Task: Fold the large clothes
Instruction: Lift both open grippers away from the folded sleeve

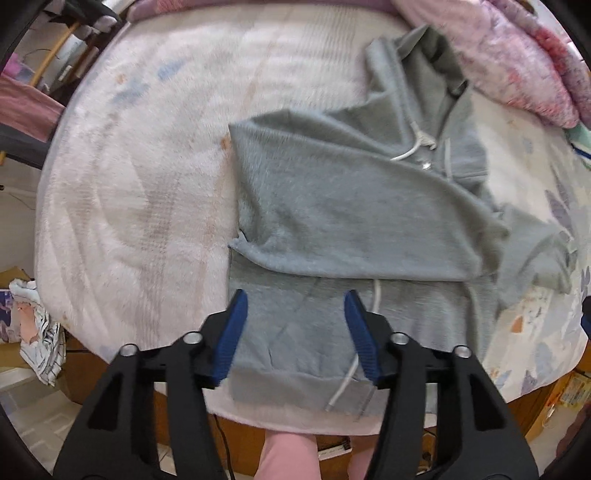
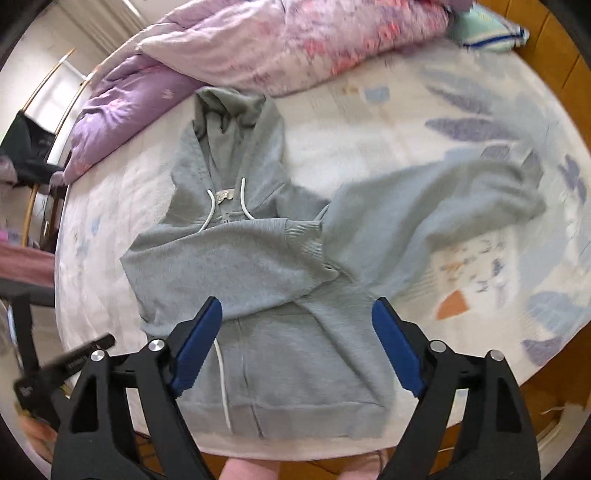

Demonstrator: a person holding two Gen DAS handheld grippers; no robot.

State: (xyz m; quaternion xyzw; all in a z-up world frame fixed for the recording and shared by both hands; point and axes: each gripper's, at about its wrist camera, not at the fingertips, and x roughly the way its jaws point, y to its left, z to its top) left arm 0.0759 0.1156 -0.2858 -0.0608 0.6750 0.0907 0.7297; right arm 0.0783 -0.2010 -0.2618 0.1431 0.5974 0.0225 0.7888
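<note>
A grey hoodie (image 2: 229, 258) lies face up on the bed, hood (image 2: 236, 122) toward the far side. One sleeve (image 2: 303, 236) is folded across the chest, its ribbed cuff near the middle. The other sleeve (image 2: 443, 206) spreads out to the right over the sheet. A white drawstring (image 2: 221, 373) trails down the front. My right gripper (image 2: 297, 306) hangs open above the hoodie's lower body, nothing between its blue pads. My left gripper (image 1: 295, 299) is also open and empty, above the hem of the hoodie (image 1: 332, 206), just below the folded sleeve (image 1: 351, 221).
A pink and purple quilt (image 2: 295, 37) is heaped along the bed's far side, a teal pillow (image 2: 487, 33) beside it. The pale patterned sheet (image 1: 129, 184) lies bare left of the hoodie. Loose clothes (image 1: 33, 332) lie off the bed's left edge. A person's pink-clad legs (image 1: 288, 454) stand at the near edge.
</note>
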